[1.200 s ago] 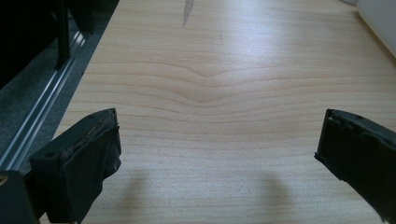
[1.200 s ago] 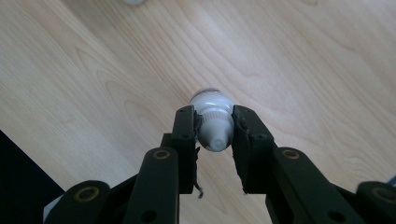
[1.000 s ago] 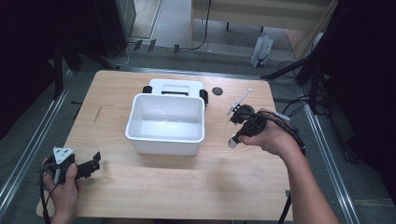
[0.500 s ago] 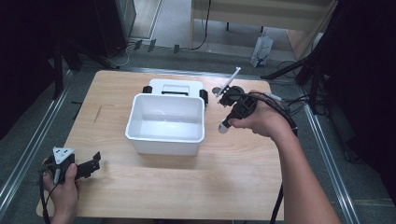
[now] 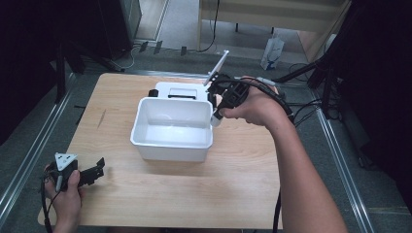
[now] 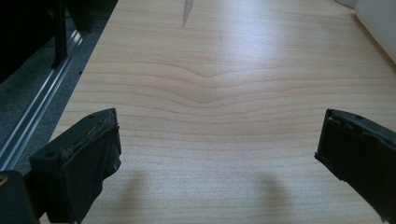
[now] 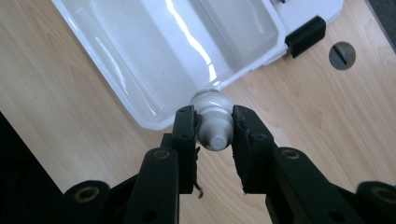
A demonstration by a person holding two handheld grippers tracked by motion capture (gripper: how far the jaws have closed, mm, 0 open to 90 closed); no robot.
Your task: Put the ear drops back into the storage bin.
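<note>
A white squeeze tube is gripped in my right gripper [image 5: 219,103], which is shut on it just behind the cap. The tube's flat crimped end [image 5: 217,68] points up and back, and its cap [image 5: 215,121] hangs at the right rim of the white tub [image 5: 170,151]. In the right gripper view the ribbed cap [image 7: 214,133] sits between the jaws of the right gripper [image 7: 214,119], just outside the tub's corner [image 7: 154,122]. My left gripper [image 5: 98,168] rests open near the table's front left corner; the left gripper [image 6: 217,140] has bare wood between its jaws.
Behind the tub lies a white lid or case [image 5: 177,90] with black clasps [image 7: 306,35]. A round hole [image 7: 342,55] sits in the tabletop to the right of the case. Metal rails run along the table's left and right sides.
The right hand has carried the tube up and to the left, from the table's right part to the tub's right rim. The left gripper has stayed put.
</note>
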